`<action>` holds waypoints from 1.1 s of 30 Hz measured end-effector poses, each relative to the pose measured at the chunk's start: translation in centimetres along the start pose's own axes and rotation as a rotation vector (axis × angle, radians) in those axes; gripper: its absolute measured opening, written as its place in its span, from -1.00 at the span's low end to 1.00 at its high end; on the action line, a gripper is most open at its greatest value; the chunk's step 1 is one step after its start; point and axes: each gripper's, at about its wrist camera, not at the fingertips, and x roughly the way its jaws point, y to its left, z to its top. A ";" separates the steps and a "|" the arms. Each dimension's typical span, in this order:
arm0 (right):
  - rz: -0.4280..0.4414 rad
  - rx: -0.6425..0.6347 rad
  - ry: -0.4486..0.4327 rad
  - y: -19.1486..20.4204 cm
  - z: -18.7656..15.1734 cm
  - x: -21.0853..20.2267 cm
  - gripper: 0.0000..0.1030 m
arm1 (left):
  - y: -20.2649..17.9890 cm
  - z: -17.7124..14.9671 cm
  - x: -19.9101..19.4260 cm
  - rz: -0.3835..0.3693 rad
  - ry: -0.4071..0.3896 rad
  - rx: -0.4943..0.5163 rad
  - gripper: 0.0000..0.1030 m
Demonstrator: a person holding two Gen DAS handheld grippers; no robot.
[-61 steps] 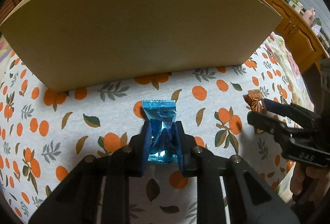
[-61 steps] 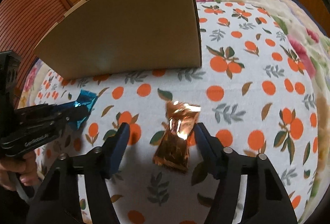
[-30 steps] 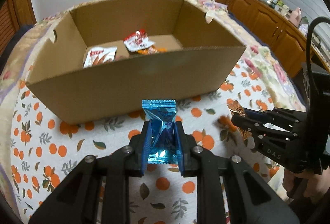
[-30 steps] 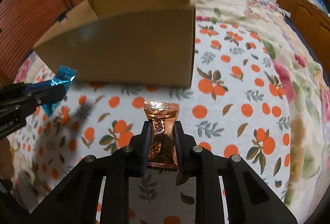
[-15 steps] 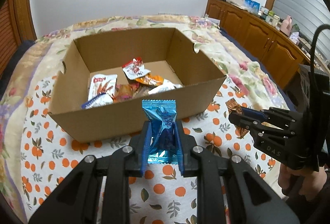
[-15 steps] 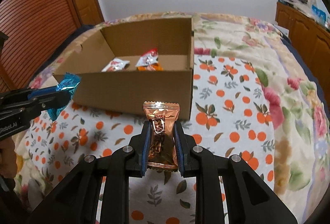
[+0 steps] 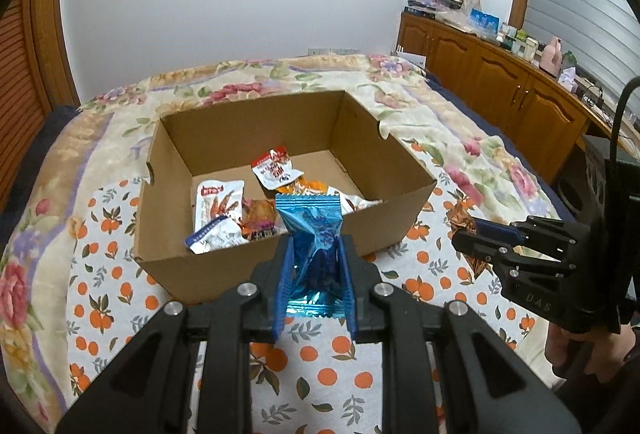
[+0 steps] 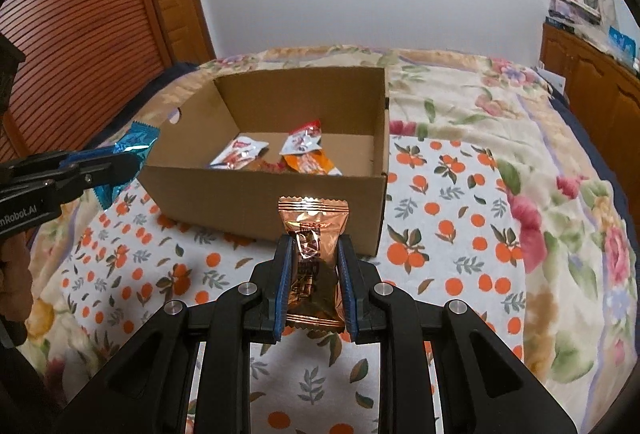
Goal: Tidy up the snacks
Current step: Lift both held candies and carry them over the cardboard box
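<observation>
My left gripper is shut on a blue foil snack packet, held in the air just in front of the open cardboard box. My right gripper is shut on a copper foil snack packet, held above the cloth near the box's front right corner. The box holds several snack packets. The right gripper with its copper packet shows at the right of the left wrist view. The left gripper with its blue packet shows at the left of the right wrist view.
The box stands on a white cloth with an orange-fruit print, spread over a floral bedspread. Wooden cabinets line the right wall. A slatted wooden door is at the left.
The right gripper closed on the copper packet. Both grippers have risen from cloth level with their packets, so the box's inside and its snacks have come into view.
</observation>
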 end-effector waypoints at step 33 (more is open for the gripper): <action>0.025 -0.149 -0.079 3.8 9.7 5.2 -0.61 | 8.0 5.1 4.9 0.098 -0.028 -0.070 -0.62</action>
